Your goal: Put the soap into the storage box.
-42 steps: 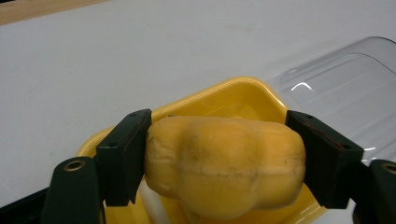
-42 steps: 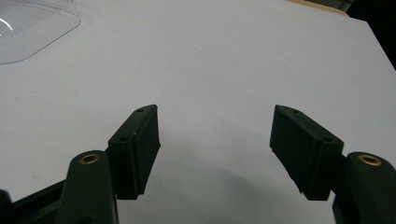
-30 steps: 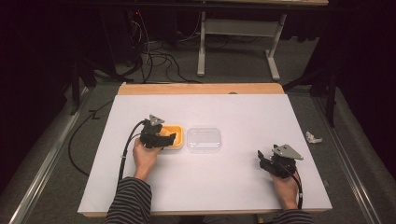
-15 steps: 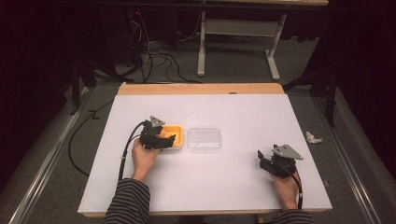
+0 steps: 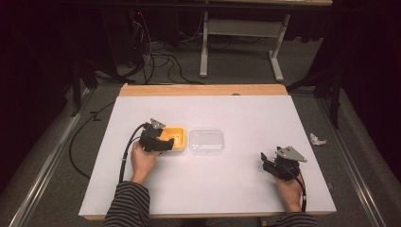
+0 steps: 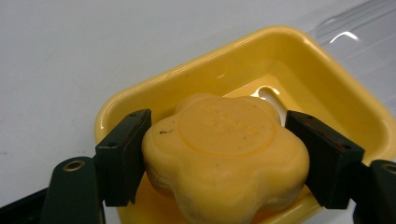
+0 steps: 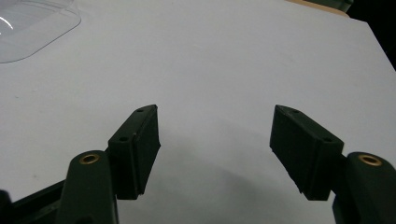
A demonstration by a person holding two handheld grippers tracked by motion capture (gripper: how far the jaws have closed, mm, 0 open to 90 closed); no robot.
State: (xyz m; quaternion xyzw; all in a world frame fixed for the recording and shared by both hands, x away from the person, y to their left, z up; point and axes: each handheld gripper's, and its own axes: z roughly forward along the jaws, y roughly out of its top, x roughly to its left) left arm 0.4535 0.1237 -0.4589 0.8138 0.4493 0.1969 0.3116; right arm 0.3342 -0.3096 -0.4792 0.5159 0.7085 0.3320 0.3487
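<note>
A yellow flower-shaped soap (image 6: 224,140) sits in a yellow dish (image 6: 299,42) left of the table's middle (image 5: 178,134). My left gripper (image 6: 219,161) is shut on the soap, one black jaw pressed against each side of it. In the high view the left gripper (image 5: 166,142) reaches over the dish's near left part. A clear plastic lid (image 5: 206,141) lies flat just right of the dish. My right gripper (image 5: 266,162) rests open near the table's front right, its jaws (image 7: 215,140) wide apart over bare white surface.
The white table top (image 5: 236,113) has a wooden strip (image 5: 203,90) along its far edge. The lid's corner (image 7: 32,23) lies far ahead-left of the right gripper. A crumpled scrap (image 5: 316,139) is on the floor to the right. Cables trail off the left side.
</note>
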